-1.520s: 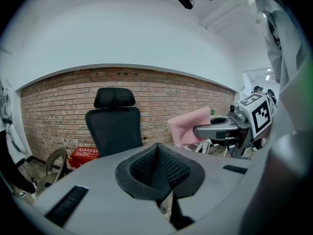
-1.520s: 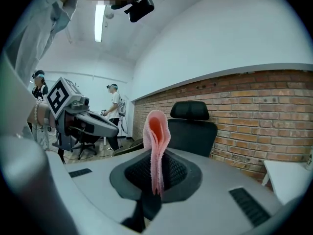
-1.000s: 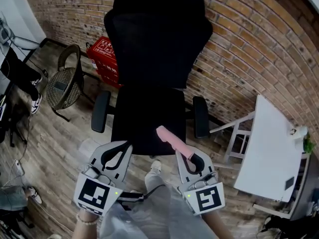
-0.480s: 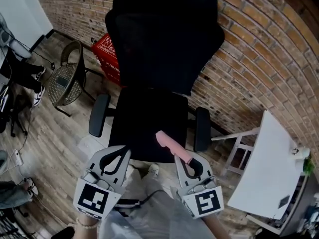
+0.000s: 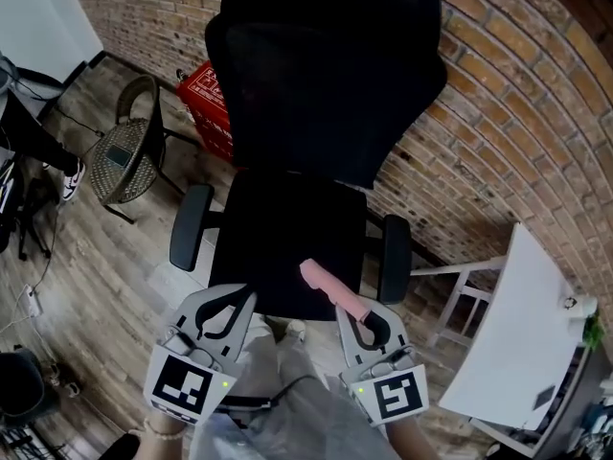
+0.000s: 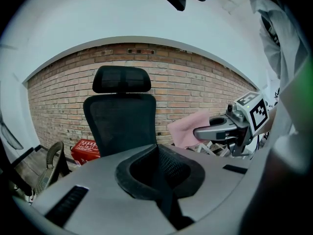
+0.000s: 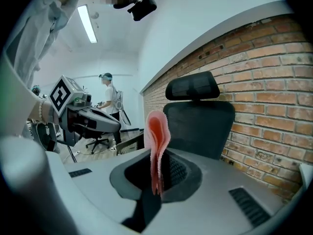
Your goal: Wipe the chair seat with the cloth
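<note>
One pink cloth (image 5: 326, 284) clamped in right gripper (image 5: 359, 312) jaws; left gripper (image 5: 239, 297) jaws closed (black seat (image 5: 278, 247), brick wall (image 5: 498, 113)).

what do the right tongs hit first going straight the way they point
The right tongs would likely meet the black chair, their pink cloth leading; seat or backrest unclear.

A red crate (image 5: 203, 99) sits against the brick wall (image 5: 508, 94), with a wicker chair (image 5: 117, 156) near it on the wooden floor (image 5: 105, 257). Off to the right stands a white table (image 5: 512, 333), carrying what may be a small plant (image 5: 589, 330) at its far edge.
</note>
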A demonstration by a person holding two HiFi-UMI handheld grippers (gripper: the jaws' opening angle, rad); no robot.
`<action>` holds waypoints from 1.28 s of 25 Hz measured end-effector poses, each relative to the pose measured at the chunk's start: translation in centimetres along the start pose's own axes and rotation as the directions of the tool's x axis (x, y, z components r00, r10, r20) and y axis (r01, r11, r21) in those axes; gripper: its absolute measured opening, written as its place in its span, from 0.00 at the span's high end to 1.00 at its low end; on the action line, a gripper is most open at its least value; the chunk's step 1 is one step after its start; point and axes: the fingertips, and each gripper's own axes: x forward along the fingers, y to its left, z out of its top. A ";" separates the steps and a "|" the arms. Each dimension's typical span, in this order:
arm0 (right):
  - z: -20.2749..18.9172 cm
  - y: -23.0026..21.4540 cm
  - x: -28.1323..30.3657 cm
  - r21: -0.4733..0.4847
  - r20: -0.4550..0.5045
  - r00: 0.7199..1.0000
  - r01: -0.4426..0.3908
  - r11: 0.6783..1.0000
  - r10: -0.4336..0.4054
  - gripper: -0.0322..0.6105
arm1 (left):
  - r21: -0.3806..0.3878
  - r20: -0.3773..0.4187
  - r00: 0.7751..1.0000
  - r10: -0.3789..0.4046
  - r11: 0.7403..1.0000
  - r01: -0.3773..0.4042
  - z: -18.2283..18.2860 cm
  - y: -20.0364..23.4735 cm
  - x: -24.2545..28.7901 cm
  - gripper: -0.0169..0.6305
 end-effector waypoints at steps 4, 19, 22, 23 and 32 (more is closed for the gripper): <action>-1.2 0.2 1.9 -0.006 -0.018 1.000 -0.010 1.000 0.010 0.87 | -0.003 -0.013 1.000 0.000 1.000 0.000 -1.6 1.3 0.9 0.95; -7.5 0.1 12.7 -0.047 -0.088 0.992 -0.100 0.994 0.096 0.87 | 0.009 -0.069 0.996 0.054 0.999 -0.054 -9.0 8.2 7.0 0.95; -9.4 0.0 14.9 -0.043 -0.108 0.989 -0.110 0.993 0.104 0.87 | 0.009 -0.082 0.994 0.071 0.997 -0.071 -11.4 9.6 8.6 0.95; -10.1 0.0 15.7 -0.040 -0.118 0.987 -0.112 0.993 0.106 0.87 | -0.005 -0.084 0.994 0.075 0.997 -0.076 -12.2 10.2 9.2 0.95; -15.5 -0.7 24.4 -0.026 -0.201 0.970 -0.143 0.989 0.135 0.87 | -0.096 -0.108 0.988 0.107 0.988 -0.118 -18.7 15.7 14.8 0.95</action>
